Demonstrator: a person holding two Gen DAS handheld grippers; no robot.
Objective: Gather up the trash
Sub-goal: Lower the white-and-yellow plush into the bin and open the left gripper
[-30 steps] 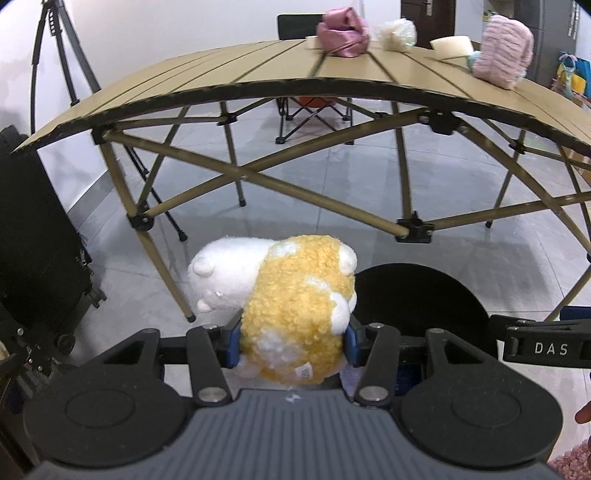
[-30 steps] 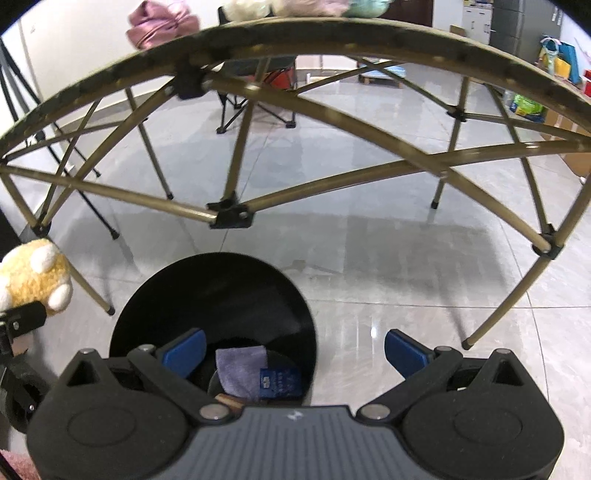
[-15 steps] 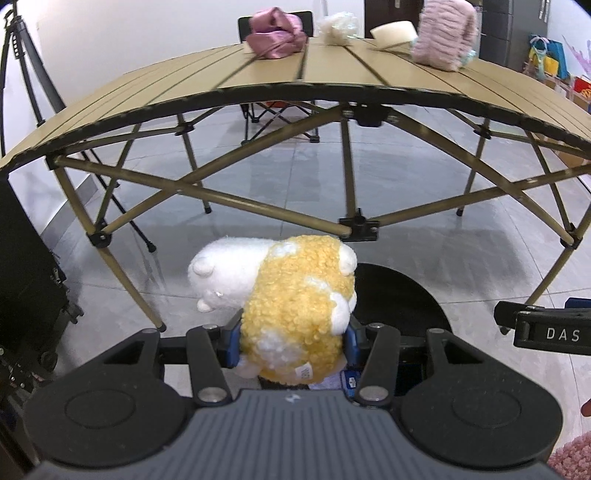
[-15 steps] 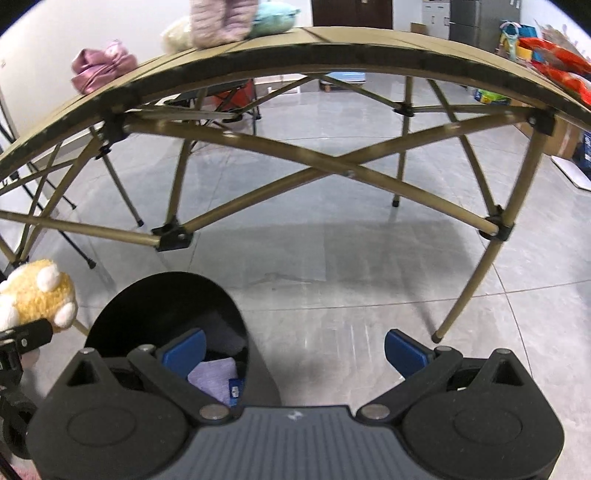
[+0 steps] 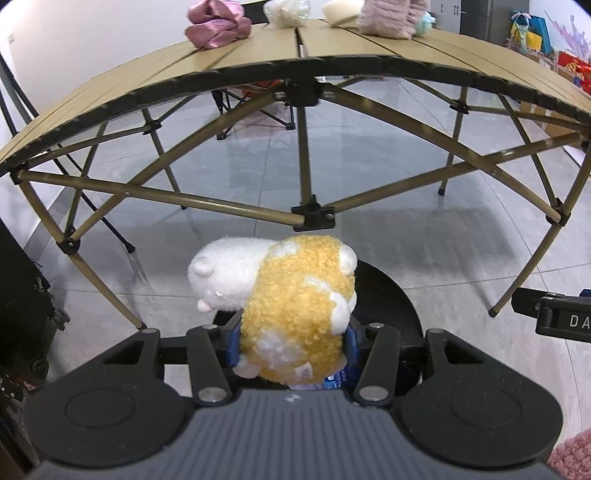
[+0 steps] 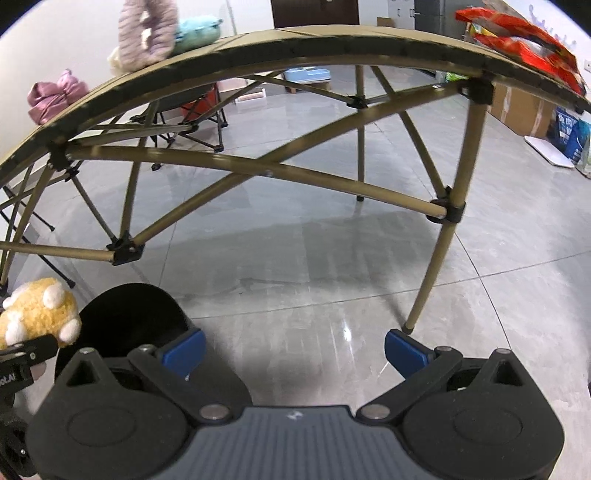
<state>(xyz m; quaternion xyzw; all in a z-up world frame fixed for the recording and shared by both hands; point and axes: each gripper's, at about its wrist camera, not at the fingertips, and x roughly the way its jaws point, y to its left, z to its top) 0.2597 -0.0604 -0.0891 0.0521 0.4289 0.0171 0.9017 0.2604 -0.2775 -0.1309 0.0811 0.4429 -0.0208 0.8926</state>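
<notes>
My left gripper (image 5: 291,339) is shut on a yellow and white plush toy (image 5: 295,306) and holds it over the black trash bin (image 5: 391,306) on the floor. The bin holds a purple cloth and a blue packet, mostly hidden under the toy. In the right wrist view the plush toy (image 6: 37,314) shows at the far left beside the bin (image 6: 129,314). My right gripper (image 6: 291,350) is open and empty above the grey floor, to the right of the bin.
A tan folding table (image 5: 332,44) spans the view, with crossed legs (image 5: 314,214) beneath. On it lie a pink bag (image 5: 218,22), pale plush items (image 5: 388,16) and a red snack bag (image 6: 517,40). Black equipment (image 5: 22,295) stands left. A folding chair (image 6: 192,122) stands behind.
The left gripper has carried the plush toy to the right, over the bin. The right gripper has swung right and away from the bin, which now sits at its left edge.
</notes>
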